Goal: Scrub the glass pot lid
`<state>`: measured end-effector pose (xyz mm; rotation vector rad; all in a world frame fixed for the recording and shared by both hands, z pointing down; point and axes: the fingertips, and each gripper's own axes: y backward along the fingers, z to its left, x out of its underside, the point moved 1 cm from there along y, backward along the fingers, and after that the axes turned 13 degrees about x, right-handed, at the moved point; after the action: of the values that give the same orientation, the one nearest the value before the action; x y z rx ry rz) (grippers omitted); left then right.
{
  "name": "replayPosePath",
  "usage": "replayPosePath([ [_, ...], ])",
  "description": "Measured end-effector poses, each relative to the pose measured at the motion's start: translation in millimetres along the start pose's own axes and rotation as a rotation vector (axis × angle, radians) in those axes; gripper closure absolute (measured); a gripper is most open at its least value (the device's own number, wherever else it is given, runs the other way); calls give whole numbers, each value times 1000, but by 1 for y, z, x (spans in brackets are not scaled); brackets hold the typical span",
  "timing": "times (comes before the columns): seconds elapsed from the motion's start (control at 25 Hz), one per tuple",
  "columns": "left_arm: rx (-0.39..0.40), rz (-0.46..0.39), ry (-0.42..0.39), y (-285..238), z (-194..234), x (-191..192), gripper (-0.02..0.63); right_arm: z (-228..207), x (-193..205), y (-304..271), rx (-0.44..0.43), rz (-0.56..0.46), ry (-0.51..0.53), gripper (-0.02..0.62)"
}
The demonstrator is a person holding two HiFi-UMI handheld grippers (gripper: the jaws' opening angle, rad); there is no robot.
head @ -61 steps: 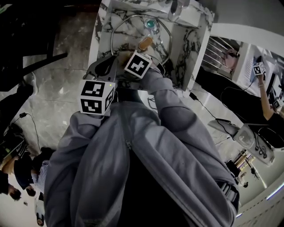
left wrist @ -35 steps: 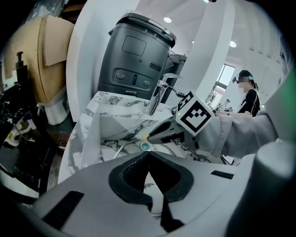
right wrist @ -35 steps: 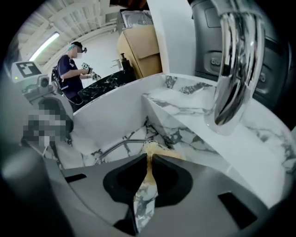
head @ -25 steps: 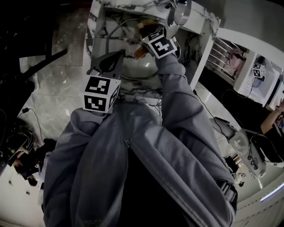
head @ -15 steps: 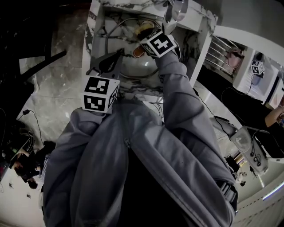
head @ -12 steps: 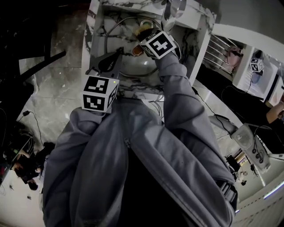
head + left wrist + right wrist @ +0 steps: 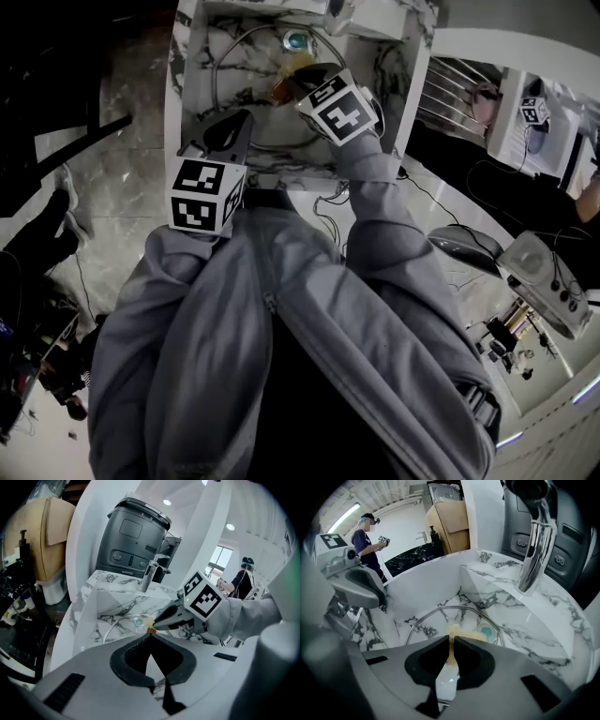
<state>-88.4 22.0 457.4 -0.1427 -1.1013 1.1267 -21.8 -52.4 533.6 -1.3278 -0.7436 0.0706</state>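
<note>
Jaws: right gripper (image 7: 452, 641) clamps the sponge (image 7: 462, 633); left gripper (image 7: 150, 637) closed on nothing. Glass pot lid (image 7: 430, 624) lies in the sink (image 7: 417, 590), below right jaws; right nearer.

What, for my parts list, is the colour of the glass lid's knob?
The knob is teal; the right gripper view shows it best.

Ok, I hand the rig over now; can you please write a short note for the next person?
Left gripper: shut, empty, over the sink.
Right gripper: shut on the sponge scrubber, its head over the glass lid; contact unclear.
The glass lid lies in the sink.
Done: scrubber in hand; scrubbing progress cannot be seen.
Left: probably scrub the lid.
</note>
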Motion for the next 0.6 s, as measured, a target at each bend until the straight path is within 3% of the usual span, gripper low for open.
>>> replayPosePath([
  [0.6,14,22,-58,-12,-16,0,591,59,60,2,-72,64,-69,545],
])
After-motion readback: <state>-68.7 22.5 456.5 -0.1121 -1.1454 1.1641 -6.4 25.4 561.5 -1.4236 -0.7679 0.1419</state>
